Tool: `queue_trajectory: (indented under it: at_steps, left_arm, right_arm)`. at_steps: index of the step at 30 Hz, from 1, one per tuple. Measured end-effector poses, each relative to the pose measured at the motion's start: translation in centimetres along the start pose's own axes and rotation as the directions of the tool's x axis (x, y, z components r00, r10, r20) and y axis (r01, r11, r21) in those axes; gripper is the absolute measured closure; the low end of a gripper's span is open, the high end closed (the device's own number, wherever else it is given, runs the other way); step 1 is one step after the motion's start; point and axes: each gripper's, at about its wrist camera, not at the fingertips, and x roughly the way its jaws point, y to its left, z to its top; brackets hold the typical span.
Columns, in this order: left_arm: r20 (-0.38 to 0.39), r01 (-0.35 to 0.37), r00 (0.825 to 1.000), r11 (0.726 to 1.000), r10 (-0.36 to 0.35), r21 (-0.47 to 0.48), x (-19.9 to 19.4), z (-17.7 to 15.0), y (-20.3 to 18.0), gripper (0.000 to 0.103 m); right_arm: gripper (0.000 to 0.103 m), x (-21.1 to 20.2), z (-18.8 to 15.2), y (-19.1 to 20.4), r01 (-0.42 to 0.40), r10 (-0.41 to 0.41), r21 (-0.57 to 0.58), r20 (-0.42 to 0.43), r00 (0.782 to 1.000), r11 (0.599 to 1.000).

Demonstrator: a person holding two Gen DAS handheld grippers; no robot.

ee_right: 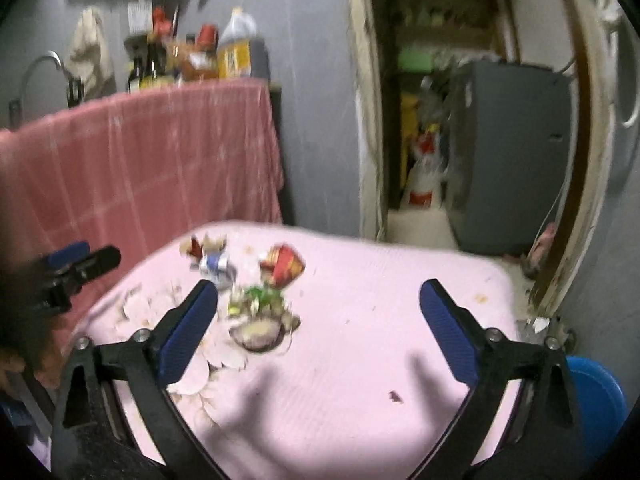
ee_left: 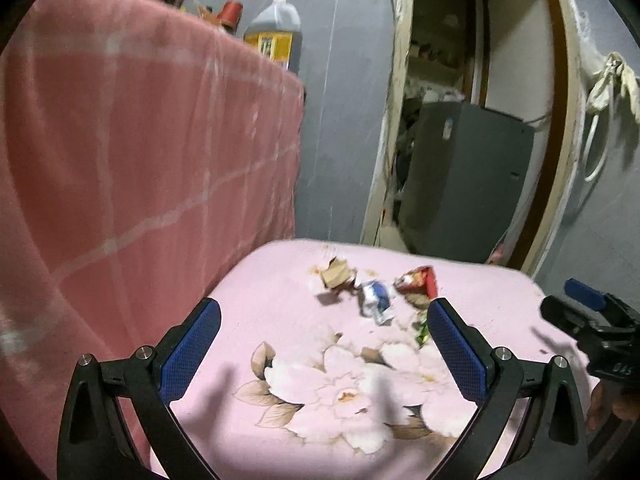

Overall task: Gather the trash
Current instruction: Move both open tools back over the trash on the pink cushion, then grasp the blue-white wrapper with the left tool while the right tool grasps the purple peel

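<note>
**Trash cluster on pink table, both tongs wide and empty**

Grey walls and an open doorway form the background; a grey appliance stands beyond the doorway. A pink floral cloth covers the table. To its left, a red checked cloth drapes a counter carrying a large oil jug and smaller bottles.

Trash lies grouped on the far part of the table:
- brown cardboard scrap, farthest left;
- white-and-blue wrapper, just beside it;
- red carton, to the right;
- green wrapper, nearest the cameras.

Left tongs: jaws wide apart, nothing between the pads, short of the trash. Right tongs: jaws wide apart, holding nothing; the green wrapper lies just beside the left finger, contact not determinable. A blue round container sits at the table's right edge.
</note>
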Motion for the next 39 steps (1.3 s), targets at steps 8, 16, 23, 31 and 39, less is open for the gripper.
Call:
queue_trajectory:
  at_steps: [8, 16, 23, 31, 39]
  left_arm:
    - [-0.127, 0.024, 0.992, 0.999, -0.027, -0.030, 3.1, 0.2, 0.8, 0.005]
    - [-0.213, 0.077, 0.973, 0.995, -0.089, -0.061, 5.4, 0.4, 0.5, 0.022]
    - [-0.273, 0.110, 0.954, 0.993, -0.120, -0.053, 6.8, 0.4, -0.6, 0.038]
    - [-0.297, 0.182, 0.937, 0.983, -0.185, -0.038, 8.8, 1.0, -2.1, 0.054]
    - [-0.313, 0.176, 0.929, 0.979, -0.199, -0.102, 10.6, 1.8, -2.1, 0.066]
  right_arm:
    - [0.026, 4.1, -0.5, 1.4, -0.105, 0.101, -0.014, -0.181, 0.978, 0.994]
    - [0.042, 6.4, -1.0, 3.2, -0.137, 0.113, -0.062, -0.297, 0.948, 0.989]
    - [0.065, 6.6, -1.3, 2.9, -0.162, 0.140, -0.042, -0.319, 0.937, 0.986]
    - [0.067, 5.8, -1.3, 2.0, -0.159, 0.149, -0.011, -0.294, 0.944, 0.987]
    - [0.068, 4.7, -1.1, -0.5, -0.106, 0.114, 0.044, -0.252, 0.961, 0.993]
